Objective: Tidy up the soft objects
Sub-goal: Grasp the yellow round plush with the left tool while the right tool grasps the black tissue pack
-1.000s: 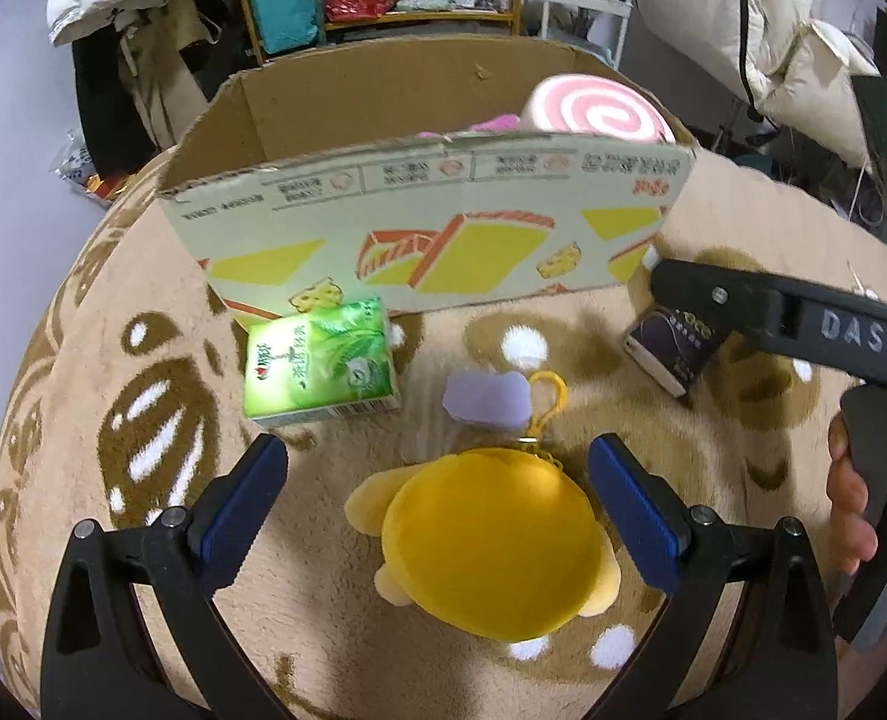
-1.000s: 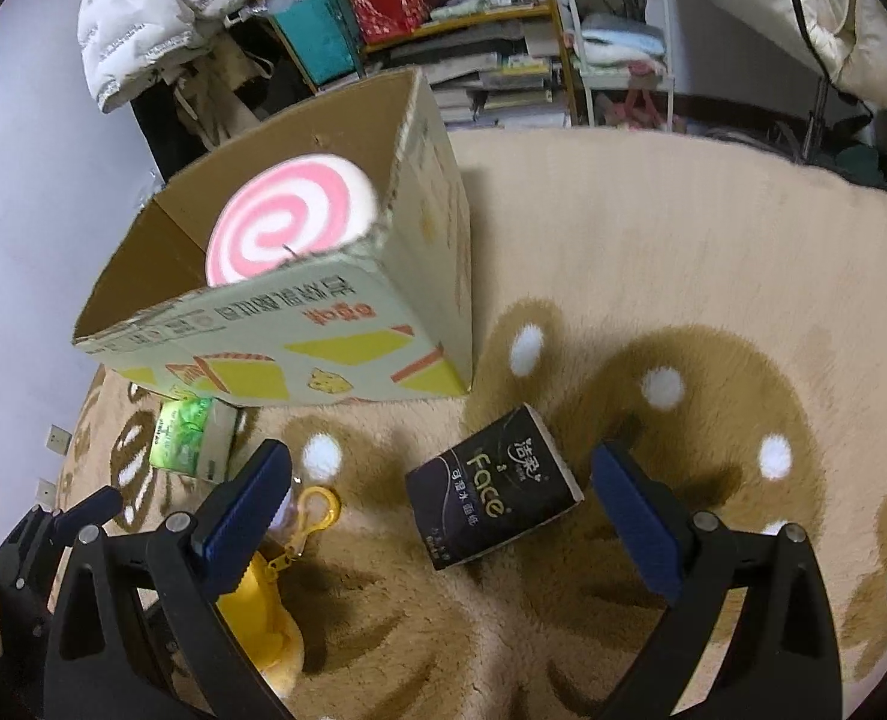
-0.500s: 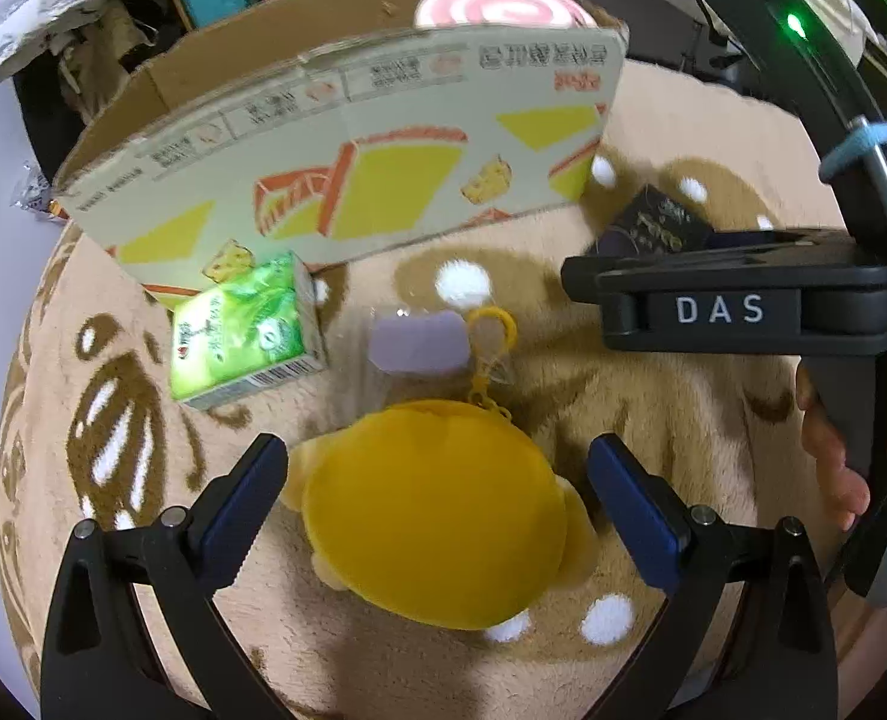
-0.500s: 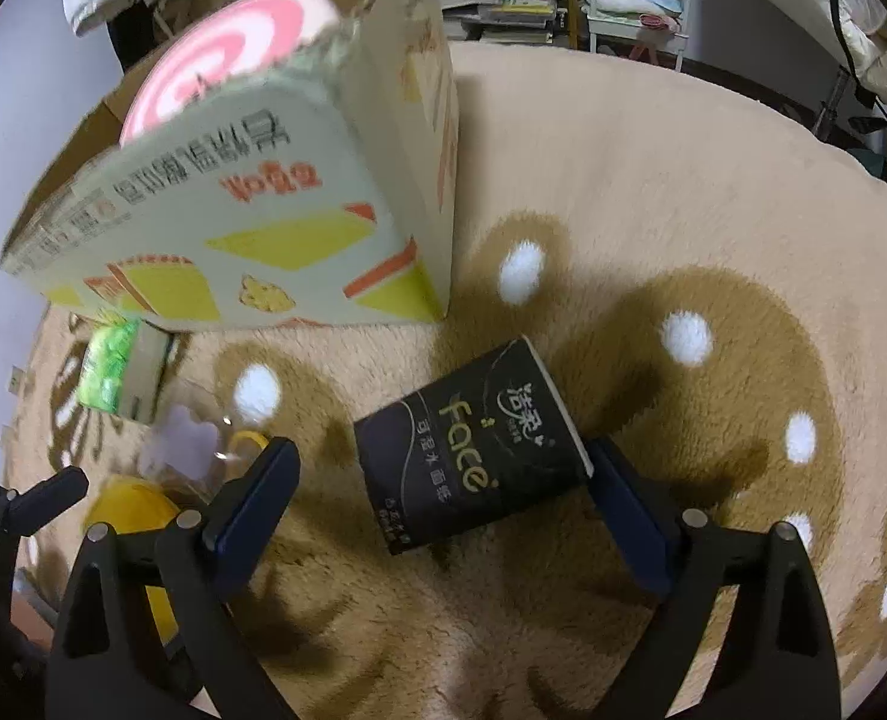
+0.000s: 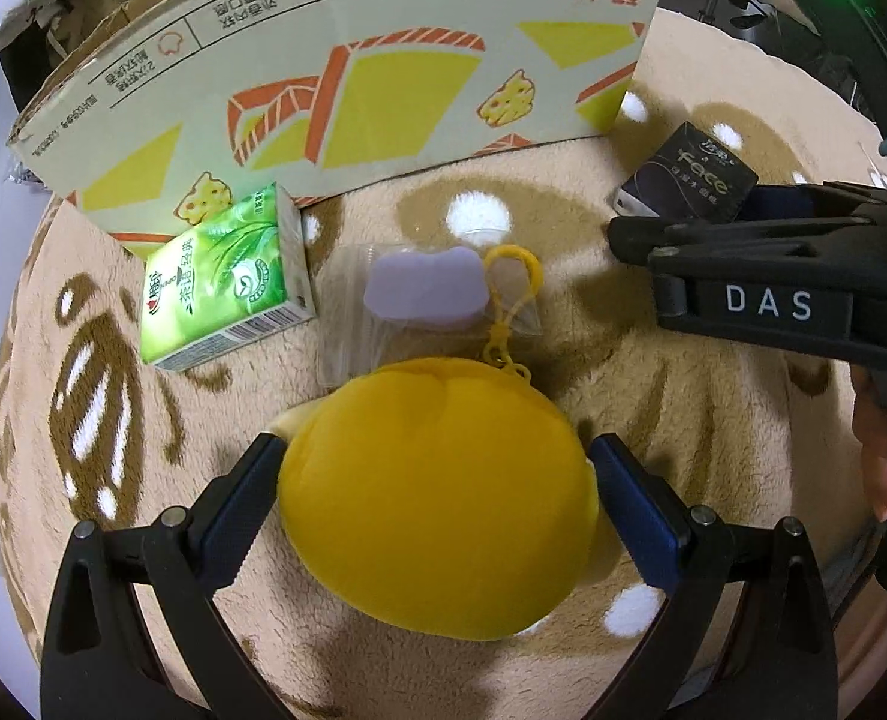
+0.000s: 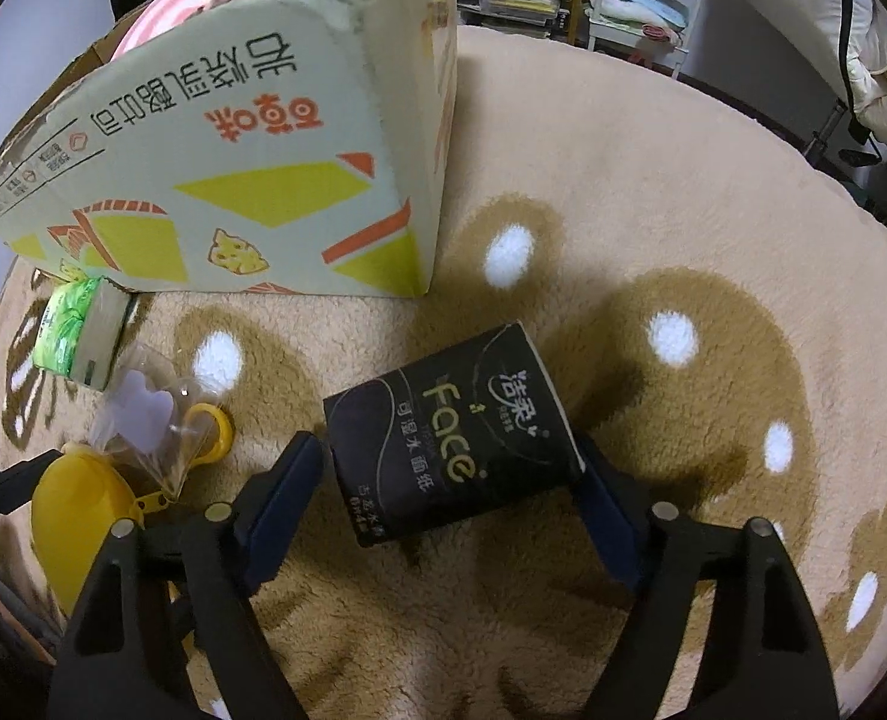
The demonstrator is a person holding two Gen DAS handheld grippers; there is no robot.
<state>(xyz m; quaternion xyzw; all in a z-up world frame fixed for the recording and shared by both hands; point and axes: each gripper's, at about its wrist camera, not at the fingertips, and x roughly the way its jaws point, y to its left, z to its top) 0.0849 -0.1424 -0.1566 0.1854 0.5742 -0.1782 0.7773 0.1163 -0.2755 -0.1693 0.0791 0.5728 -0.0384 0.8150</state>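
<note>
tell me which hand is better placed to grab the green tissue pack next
Left, likely. The green tissue pack lies just beyond the left gripper, though its jaws already flank the yellow plush. The right gripper, jaws closing, brackets the black tissue pack, farther away.

Left claw (image 5: 434, 483) around yellow plush (image 5: 437, 498)

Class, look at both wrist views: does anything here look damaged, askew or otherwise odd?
Yes: the printed cardboard box has a ragged, torn top edge, and its printing reads upside down. The black tissue pack lies askew on the rug.
</note>
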